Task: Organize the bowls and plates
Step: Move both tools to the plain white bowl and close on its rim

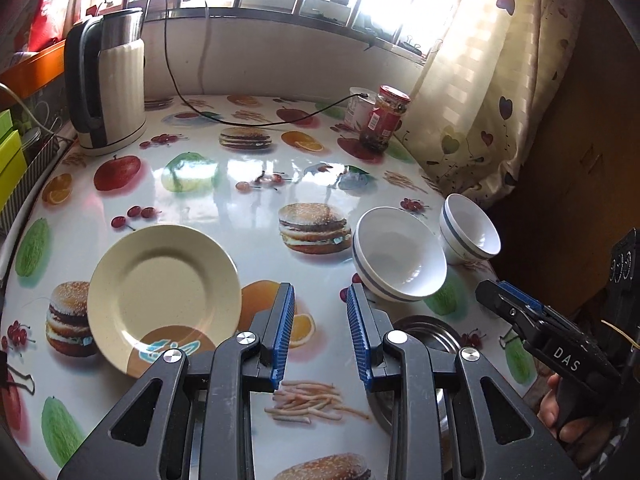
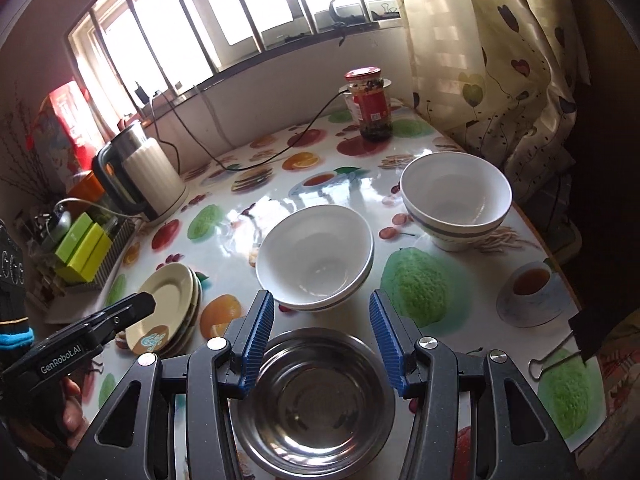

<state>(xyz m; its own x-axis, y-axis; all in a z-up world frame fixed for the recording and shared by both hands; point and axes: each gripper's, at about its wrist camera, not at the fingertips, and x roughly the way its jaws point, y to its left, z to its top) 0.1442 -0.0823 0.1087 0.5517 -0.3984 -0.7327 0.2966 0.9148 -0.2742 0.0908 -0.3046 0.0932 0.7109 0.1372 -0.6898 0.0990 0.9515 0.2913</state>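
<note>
Your right gripper [image 2: 322,336] hangs with its jaws apart and empty, straddling the air above a steel bowl [image 2: 316,396] that sits at 6 o'clock in the right wrist view. Just past it, toward 12 o'clock, two white bowls sit nested [image 2: 316,256]. A third white bowl [image 2: 456,196] stands alone at 2 o'clock, well apart from the nest. At 9 o'clock lies a stack of cream plates [image 2: 168,308].

Your left gripper [image 1: 320,332] is also spread and holds nothing; it hovers over the table [image 1: 248,184], with the plates [image 1: 164,300] at 9 o'clock in its view.

The steel bowl is likely light, stiff and slick, so pinch its rim between the ribbed pads [image 2: 256,344] with one finger inside. The white bowls look heavier and may chip, and their glaze looks slippery; take them at the rim and set them down gently. The plates are thin, so grip an edge.
</note>
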